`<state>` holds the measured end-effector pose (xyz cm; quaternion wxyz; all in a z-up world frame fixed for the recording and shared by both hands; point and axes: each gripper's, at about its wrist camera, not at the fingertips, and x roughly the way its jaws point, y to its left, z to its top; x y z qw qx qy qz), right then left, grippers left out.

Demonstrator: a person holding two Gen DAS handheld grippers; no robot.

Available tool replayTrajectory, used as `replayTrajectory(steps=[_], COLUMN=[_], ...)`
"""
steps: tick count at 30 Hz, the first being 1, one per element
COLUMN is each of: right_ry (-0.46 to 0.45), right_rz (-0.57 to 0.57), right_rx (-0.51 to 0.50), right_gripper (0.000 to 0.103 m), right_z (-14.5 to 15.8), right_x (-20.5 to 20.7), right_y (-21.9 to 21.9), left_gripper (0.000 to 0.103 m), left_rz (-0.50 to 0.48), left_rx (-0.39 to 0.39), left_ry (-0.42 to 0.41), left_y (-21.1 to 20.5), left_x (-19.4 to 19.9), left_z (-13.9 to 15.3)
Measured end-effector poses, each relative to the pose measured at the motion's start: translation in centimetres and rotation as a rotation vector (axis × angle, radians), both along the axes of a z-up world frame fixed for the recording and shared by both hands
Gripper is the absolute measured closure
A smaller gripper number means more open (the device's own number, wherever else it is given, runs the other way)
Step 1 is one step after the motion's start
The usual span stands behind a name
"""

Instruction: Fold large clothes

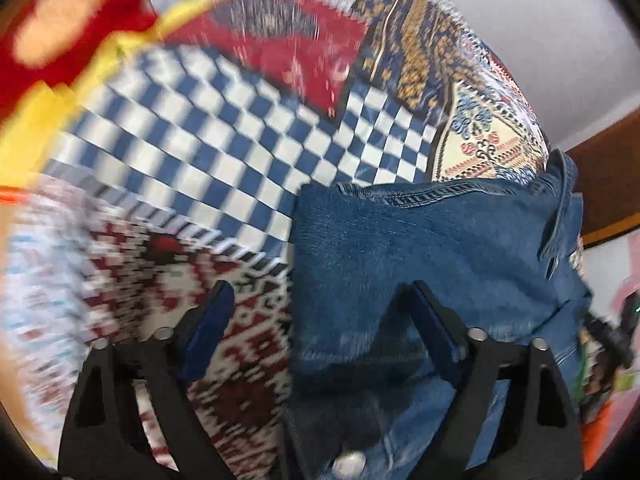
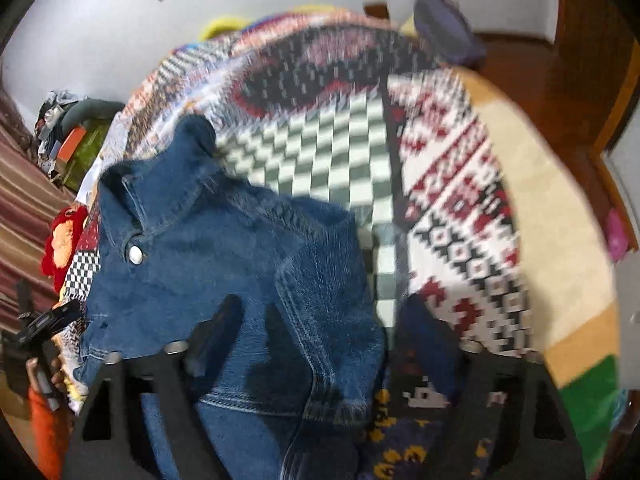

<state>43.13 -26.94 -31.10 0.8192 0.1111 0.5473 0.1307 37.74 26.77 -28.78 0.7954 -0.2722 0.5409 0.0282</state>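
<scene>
Left wrist: both tools (image 1: 320,300) (image 2: 324,312) wide over denim jacket (image 1: 420,248) on patchwork cover (image 1: 224,120).

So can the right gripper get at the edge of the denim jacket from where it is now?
Probably yes. The right gripper is open with the denim jacket's folded edge already lying between its fingers, and nothing covers the cloth. The jacket rests on the patterned bedspread, so the lower finger may catch that too.

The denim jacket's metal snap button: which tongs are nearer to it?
Left. The left tongs stand open right above the snap button; the right tongs sit further off, over the jacket's folded edge.
</scene>
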Motion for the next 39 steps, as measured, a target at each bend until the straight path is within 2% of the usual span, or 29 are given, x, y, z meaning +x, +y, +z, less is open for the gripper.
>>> replayTrajectory(steps=[1, 2, 3, 4, 5, 7, 9, 11, 16, 19, 23, 27, 34, 36, 39], right_ry=[0.001, -0.016, -0.035, -0.049, -0.056, -0.071, -0.082, -0.090, -0.202, -0.263, -0.332, -0.337, -0.221, -0.216, -0.234], right_rz=[0.001, 0.004, 0.010, 0.014, 0.011, 0.000, 0.008, 0.014, 0.067, 0.099, 0.147, 0.124, 0.062, 0.073, 0.098], right_rx=[-0.002, -0.005, -0.008, -0.010, -0.013, -0.017, -0.007, 0.013, -0.046, -0.066, -0.143, -0.182, -0.246, -0.274, -0.341], right_gripper=[0.033, 0.035, 0.044, 0.048, 0.053, 0.068, 0.080, 0.084, 0.088, 0.089, 0.089, 0.089, 0.089, 0.088, 0.085], right_z=[-0.4, -0.5, -0.4, -0.4, -0.5, -0.8, -0.9, -0.8, 2.2, 4.4, 6.3, 6.3, 1.3, 0.2, 0.1], right_x=[0.2, 0.2, 0.2, 0.2, 0.3, 0.6, 0.9, 1.2, 2.5, 3.5, 5.0, 6.9, 9.7, 9.6, 9.0], right_y=[0.2, 0.3, 0.5, 0.7, 0.8, 1.0, 1.2, 1.4, 3.1, 4.4, 6.5, 6.6, 4.8, 4.7, 5.3], left_gripper=[0.024, 0.025, 0.028, 0.041, 0.059, 0.075, 0.082, 0.095, 0.098, 0.099, 0.099, 0.099, 0.098, 0.097, 0.093], left_rz=[-0.002, 0.007, 0.008, -0.002, -0.010, 0.004, 0.001, -0.005, -0.025, -0.026, -0.002, -0.015, -0.037, -0.040, -0.052], left_rx=[-0.035, -0.033, -0.032, -0.047, -0.071, -0.085, -0.064, 0.002, 0.236, 0.329, 0.353, 0.367, 0.392, 0.407, 0.445], left_ry=[0.010, 0.001, -0.026, -0.049, -0.053, -0.038, -0.038, -0.053, -0.077, -0.087, -0.115, -0.100, -0.032, -0.019, 0.010], left_y=[0.1, 0.0, 0.0, -0.1, -0.2, -0.1, -0.3, -0.6, -1.9, -2.0, -1.0, -0.3, -1.0, -1.3, -1.8], left_x=[0.7, 1.0, 1.2, 1.6, 2.0, 2.7, 3.2, 3.3, 3.2, 3.5, 3.6, 4.1, 5.4, 5.4, 5.5], left_z=[-0.9, -1.1, -1.0, -0.9, -0.9, -1.2, -1.0, 0.0, 2.6, 3.7, 4.8, 4.9, 2.7, 2.2, 1.3])
